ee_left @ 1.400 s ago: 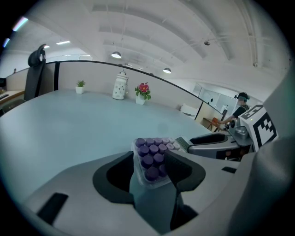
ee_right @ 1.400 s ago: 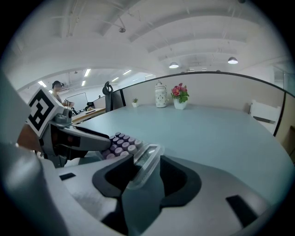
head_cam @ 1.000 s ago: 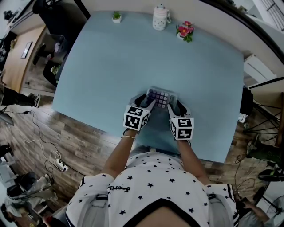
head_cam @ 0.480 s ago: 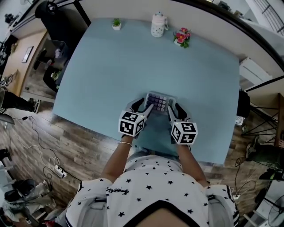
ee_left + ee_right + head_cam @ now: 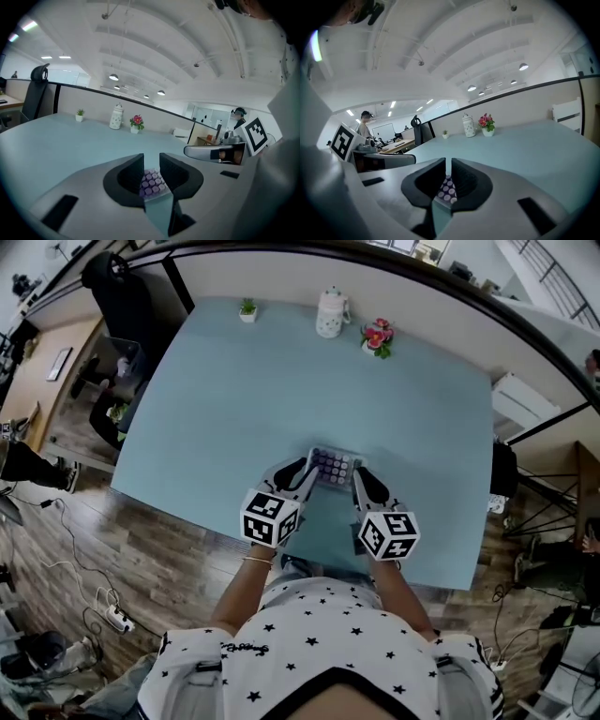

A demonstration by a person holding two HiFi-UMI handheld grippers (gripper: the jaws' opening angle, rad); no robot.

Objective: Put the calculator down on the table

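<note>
Past the far left corner of the pale blue-green tabletop (image 5: pixel 225 399) stands a black office chair (image 5: pixel 111 276). A small potted plant (image 5: pixel 247 308) sits on the far edge, towards the left.

Near the front edge, the left gripper (image 5: pixel 151 160) points away from the person. Its marker cube (image 5: pixel 270 517) lies over the tabletop's near edge in the head view. Its jaws have just been closing and stand at a middling gap. The calculator's left edge is clamped between their dark pads.

A white lidded jar (image 5: pixel 329 313) stands at the middle of the far edge.

In line with it and much nearer, the calculator (image 5: pixel 335 466) is held between the two grippers, over the front part of the tabletop. Its long axis runs straight away from the person. The block of purple keys is at the far end, face up, and a plain blue-green panel reaches back between the grippers. No view shows whether its underside is clear of the tabletop.

The right gripper (image 5: pixel 448 165) points the same way, nearly parallel to the left one. Its jaws have also just been closing and stand at a narrow gap. They pinch the calculator's right edge.

A pot of pink flowers (image 5: pixel 376 337) stands just right of the jar.
</note>
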